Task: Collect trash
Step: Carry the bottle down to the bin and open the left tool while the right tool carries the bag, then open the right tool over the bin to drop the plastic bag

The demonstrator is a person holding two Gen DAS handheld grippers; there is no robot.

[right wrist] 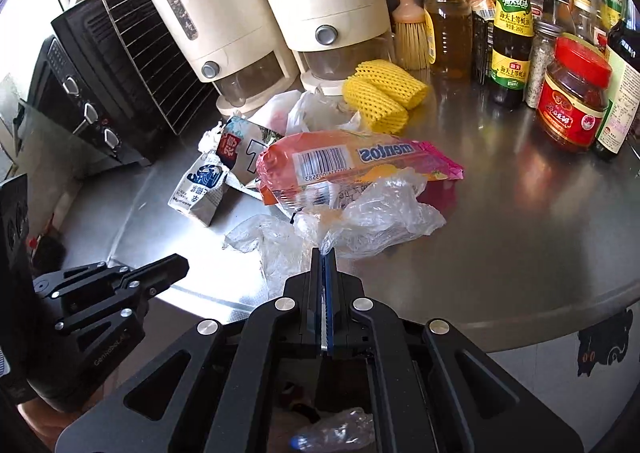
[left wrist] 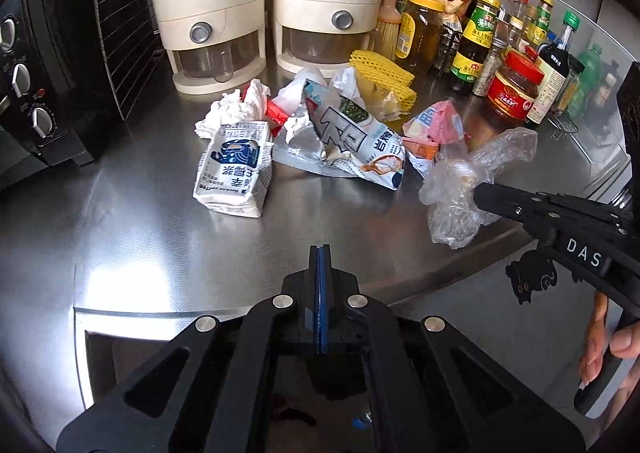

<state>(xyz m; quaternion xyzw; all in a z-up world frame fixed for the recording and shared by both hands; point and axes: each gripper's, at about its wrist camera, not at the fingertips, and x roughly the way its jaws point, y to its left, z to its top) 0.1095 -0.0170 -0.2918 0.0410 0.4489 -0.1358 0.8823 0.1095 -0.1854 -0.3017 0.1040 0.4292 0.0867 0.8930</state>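
Trash lies on the steel counter (left wrist: 140,213): a white-blue coffee carton (left wrist: 234,169), a silver snack bag (left wrist: 344,141), crumpled tissue (left wrist: 236,107), yellow foam netting (left wrist: 384,73) and a pink Mentos wrapper (right wrist: 352,165). My right gripper (right wrist: 325,253) is shut on a clear plastic bag (right wrist: 372,217) at the counter's front; it shows in the left wrist view (left wrist: 478,193) with the bag (left wrist: 460,189). My left gripper (left wrist: 320,251) is shut and empty, above the counter's front edge, short of the carton; it shows in the right wrist view (right wrist: 182,265).
Two cream dispensers (left wrist: 208,5) stand at the back. A black toaster oven (left wrist: 36,65) with a wire rack is on the left. Sauce bottles and jars (left wrist: 516,85) crowd the back right, with a brush (left wrist: 390,13). The counter's front edge drops off below the grippers.
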